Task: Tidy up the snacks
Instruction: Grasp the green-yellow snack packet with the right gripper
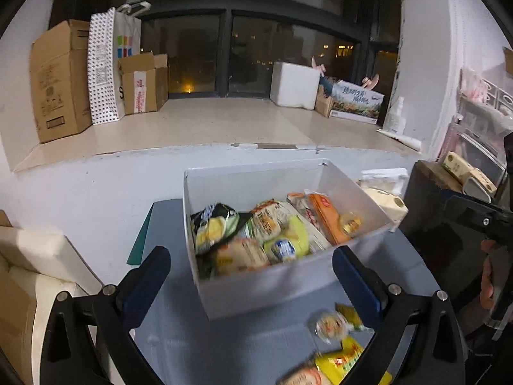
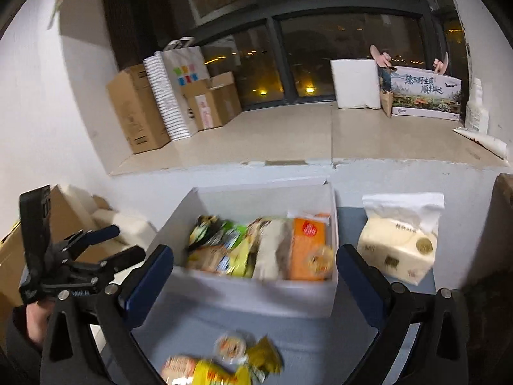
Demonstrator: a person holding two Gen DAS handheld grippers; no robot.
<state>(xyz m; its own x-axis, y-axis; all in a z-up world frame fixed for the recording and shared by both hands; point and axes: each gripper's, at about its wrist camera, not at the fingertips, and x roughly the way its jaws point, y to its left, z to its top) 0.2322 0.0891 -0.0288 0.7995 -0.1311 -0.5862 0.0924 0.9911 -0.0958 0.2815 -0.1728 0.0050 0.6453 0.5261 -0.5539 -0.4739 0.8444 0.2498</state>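
A white open-topped box (image 1: 288, 276) stood on the grey-blue counter (image 1: 224, 346), near its back edge, and it held most of the snacks. Inside, an orange packet (image 2: 307, 250) lay against the box's right wall, a pale whitish packet (image 2: 272, 250) sat just beside it, and yellow-green packets (image 1: 288, 240) filled the middle, with a dark green and black packet (image 1: 214, 224) at the left wall; the packets overlapped one another and blur hid their print. Three loose snacks remained on the counter in front of the box: a small round clear-lidded cup (image 2: 231, 346), an olive-yellow sachet (image 2: 266, 359) touching it, and a yellow and orange packet (image 2: 198, 372) at the near edge. To the right of the box, apart from it, stood a cream pack of tissues (image 2: 400, 247) with a white sheet pulled up from its top. The left gripper (image 1: 251, 276) hung over the counter with its jaws spread wide and nothing between them, the box's near wall showing in the gap. The right gripper (image 2: 255, 276) likewise had its jaws spread wide and empty, framing the box's front wall. On the tiled window ledge (image 2: 288, 134) behind stood cardboard boxes (image 2: 138, 109) at the left and a white foam box (image 2: 356, 83) at the right.
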